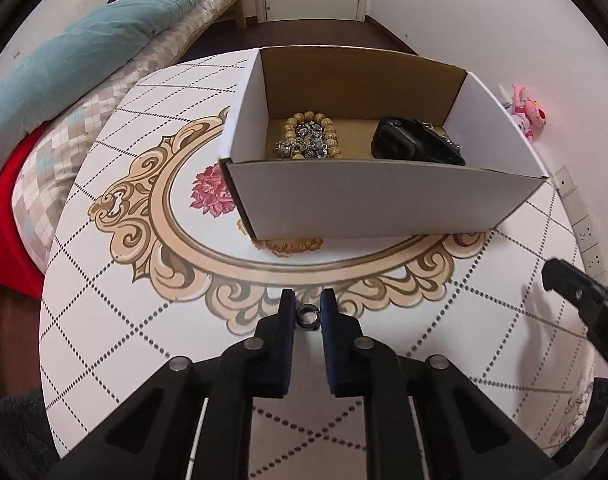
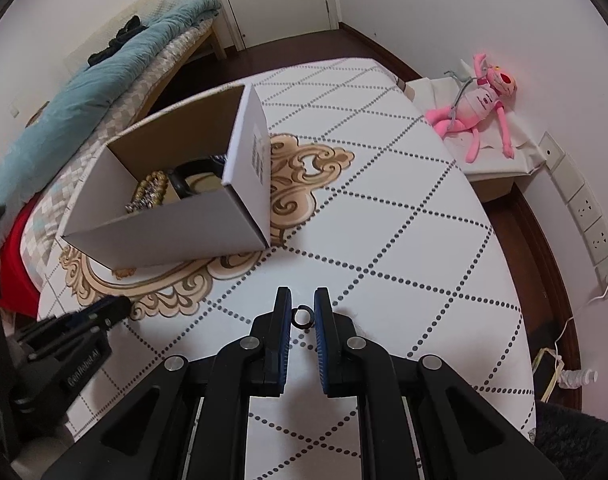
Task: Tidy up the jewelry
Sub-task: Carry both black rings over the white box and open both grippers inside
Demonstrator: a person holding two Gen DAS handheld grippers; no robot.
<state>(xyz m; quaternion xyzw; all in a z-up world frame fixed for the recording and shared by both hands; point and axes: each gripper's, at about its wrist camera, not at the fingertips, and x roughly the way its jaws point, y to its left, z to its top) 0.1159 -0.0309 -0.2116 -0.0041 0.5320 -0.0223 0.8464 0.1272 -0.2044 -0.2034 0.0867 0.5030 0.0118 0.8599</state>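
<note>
Two rings, one between each gripper's fingers.

The left gripper and right gripper each bracket a dark ring on the table; whether they pinch is unclear. The box holds beads.

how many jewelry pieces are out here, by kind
rings: 2, the left-view ring and the right-view ring
bracelets in the box: 2, the beaded bracelet and the silver charm bracelet
black item with chain, in the box: 1
total: 5
</note>
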